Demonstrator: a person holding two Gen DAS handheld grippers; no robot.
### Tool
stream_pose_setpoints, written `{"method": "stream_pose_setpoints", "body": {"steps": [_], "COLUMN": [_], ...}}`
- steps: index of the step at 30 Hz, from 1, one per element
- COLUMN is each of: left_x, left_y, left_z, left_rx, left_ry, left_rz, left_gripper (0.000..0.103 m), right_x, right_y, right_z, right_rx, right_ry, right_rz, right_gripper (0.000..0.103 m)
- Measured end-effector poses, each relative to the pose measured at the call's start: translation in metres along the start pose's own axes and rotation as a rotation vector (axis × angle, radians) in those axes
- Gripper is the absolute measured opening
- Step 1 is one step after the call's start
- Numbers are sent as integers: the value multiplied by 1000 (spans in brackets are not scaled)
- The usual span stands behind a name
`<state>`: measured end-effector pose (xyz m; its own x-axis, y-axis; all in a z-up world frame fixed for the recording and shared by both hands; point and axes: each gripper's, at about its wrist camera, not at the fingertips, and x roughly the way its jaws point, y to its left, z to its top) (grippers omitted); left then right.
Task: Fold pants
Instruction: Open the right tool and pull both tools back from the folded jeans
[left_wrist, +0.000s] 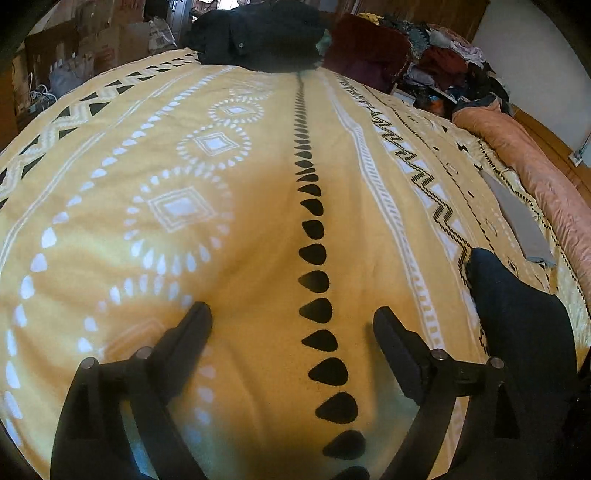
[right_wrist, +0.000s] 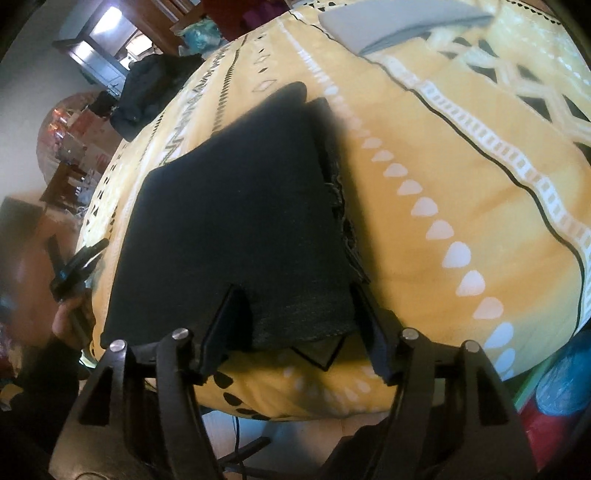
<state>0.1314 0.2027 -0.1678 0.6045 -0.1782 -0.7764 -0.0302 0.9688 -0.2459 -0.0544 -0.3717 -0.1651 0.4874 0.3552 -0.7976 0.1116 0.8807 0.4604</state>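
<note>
folded pants (right_wrist: 236, 221), yellow patterned bedspread (left_wrist: 258, 258), cluttered bedroom

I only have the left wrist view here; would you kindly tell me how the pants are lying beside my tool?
Observer: The pants lie folded into a flat dark stack on the yellow bedspread.
Operator: Is the right tool holding them?
Observer: No. The right tool stands open, with the stack's near edge between its fingers.
Operator: Is anything untidy?
Observer: A frayed hem sticks out along the stack's right side.
</note>
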Motion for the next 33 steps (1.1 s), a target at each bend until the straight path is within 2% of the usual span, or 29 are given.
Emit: {"method": "stream_pose_setpoints", "body": {"steps": [13,33], "left_x": [4,6], "left_y": [0,0], "left_z": [3,3], "left_rx": [4,6], "left_ry": [9,9], "left_rz": [-28,-35], "left_gripper": [98,100], "right_x": [-3,-5], "right_y": [-6,-8], "right_z": [-3,-6], "right_rx": [27,35], "right_ry": [12,13], "right_rz": [10,14], "right_gripper": [70,71]}}
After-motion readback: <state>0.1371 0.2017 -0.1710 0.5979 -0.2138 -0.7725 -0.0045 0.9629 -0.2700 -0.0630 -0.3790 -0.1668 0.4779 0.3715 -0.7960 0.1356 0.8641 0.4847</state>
